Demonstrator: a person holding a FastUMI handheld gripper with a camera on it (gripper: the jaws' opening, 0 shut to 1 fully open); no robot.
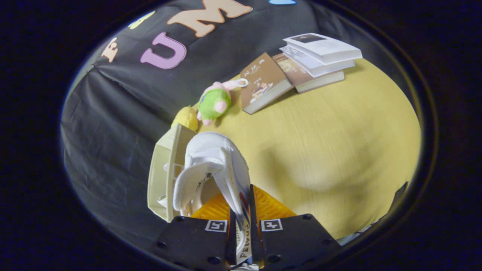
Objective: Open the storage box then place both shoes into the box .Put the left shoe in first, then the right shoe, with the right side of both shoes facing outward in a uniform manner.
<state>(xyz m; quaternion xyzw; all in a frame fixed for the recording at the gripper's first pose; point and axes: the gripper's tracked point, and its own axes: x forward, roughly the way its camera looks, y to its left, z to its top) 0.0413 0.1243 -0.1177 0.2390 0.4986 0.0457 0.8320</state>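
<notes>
So the fingers [238, 233] at bottom centre are clamped on a white shoe [216, 169], pinching a thin edge of it by the heel or collar, I think. Its long axis runs straight ahead, away from the fingers. The cream storage box [163, 169] sits just left of it, touching or nearly. Farther up the desk [339, 150]: a plush toy [214, 102], then books [301, 67] at upper right.
</notes>
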